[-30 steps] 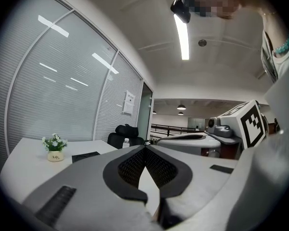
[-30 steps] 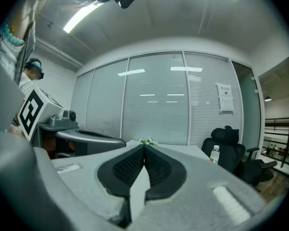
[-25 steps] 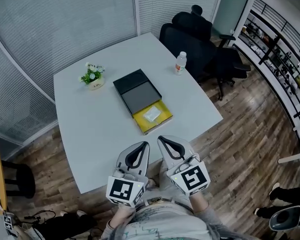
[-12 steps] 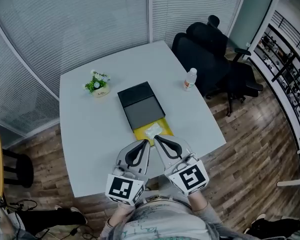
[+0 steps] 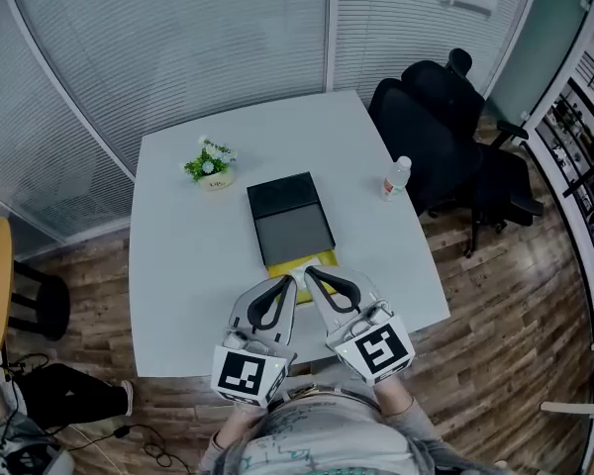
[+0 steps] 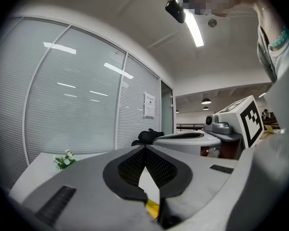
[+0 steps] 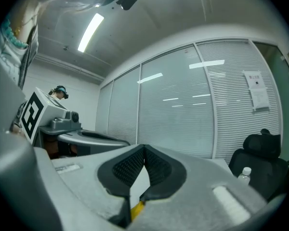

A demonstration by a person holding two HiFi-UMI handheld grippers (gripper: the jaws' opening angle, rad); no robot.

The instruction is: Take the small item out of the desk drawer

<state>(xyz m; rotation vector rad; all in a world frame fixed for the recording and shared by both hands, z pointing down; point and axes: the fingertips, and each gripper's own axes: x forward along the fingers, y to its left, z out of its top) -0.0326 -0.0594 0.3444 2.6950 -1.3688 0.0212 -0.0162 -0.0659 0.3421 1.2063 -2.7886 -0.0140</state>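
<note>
Desk drawer: in the head view, a yellow strip of it is seen drawn out from the near end of the black case at frame centre. The small item cannot be made out, as the drawer's opening is largely covered by the gripper tips.

The white table is bare to the left and right of the case. Its near edge runs across the lower centre, under the gripper bodies. Wood floor surrounds the table on the lower left and right.

Counted on the table are one case with one drawer, one flower pot at upper left of the case, and one bottle close to the right edge. Dark office chairs are noted beyond that edge.

The left gripper and right gripper are held side by side over the drawer end, with their tips nearly touching each other.

Left gripper view: the jaws of the left gripper are seen with tips met and nothing clamped. A yellow sliver shows below them. The flower pot is recorded at lower left and the right gripper at right.

Right gripper view: the jaws of the right gripper are likewise closed on nothing. The bottle and a chair are seen at lower right.
</note>
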